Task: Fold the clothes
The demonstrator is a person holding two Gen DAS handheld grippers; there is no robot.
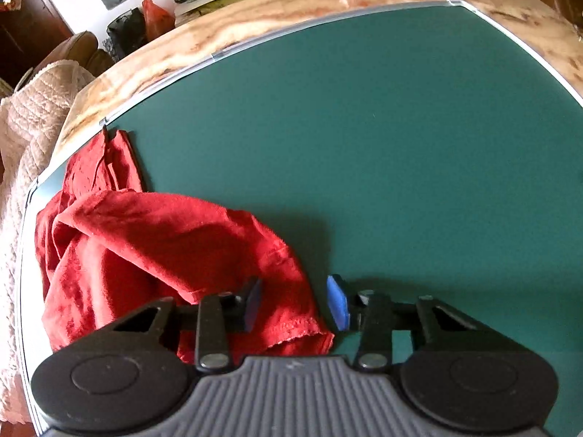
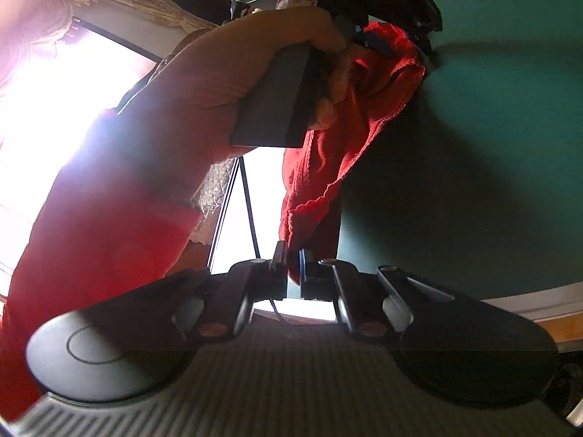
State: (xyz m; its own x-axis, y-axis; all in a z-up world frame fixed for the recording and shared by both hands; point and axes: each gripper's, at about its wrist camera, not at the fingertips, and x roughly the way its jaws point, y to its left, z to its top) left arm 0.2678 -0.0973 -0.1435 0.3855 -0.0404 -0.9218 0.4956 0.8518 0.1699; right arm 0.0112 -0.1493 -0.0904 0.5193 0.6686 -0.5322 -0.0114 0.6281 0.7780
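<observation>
Your left gripper (image 1: 293, 300) is pointing steeply down at the green mat (image 1: 364, 127), and its jaws are standing partly apart around a hemmed fold of the red garment (image 1: 164, 247). The cloth is lying between the two blue pads (image 1: 337, 302); the right-hand pad is showing clear of it with mat behind, so you are not yet pinching anything there. To the left of those jaws the garment is bunching in loose folds and trailing off toward the mat's far left corner, near the wooden tabletop (image 1: 255, 32). To the right of the jaws and ahead of them, the mat is lying bare.

The right wrist camera is giving you what the left one cannot: your left hand (image 2: 291, 54) is wrapping round the gripper's handle, a red sleeve (image 2: 91, 218) is filling the left side, and the garment (image 2: 328, 138) is hanging in a strip from the left gripper (image 2: 379, 42) down to your right gripper (image 2: 293, 266). Here the jaws are nearly together and are clamping the garment's lower edge between them. To their right the green mat (image 2: 473, 145) is lying in shadow; to their left a bright window (image 2: 54, 109) is glaring.
</observation>
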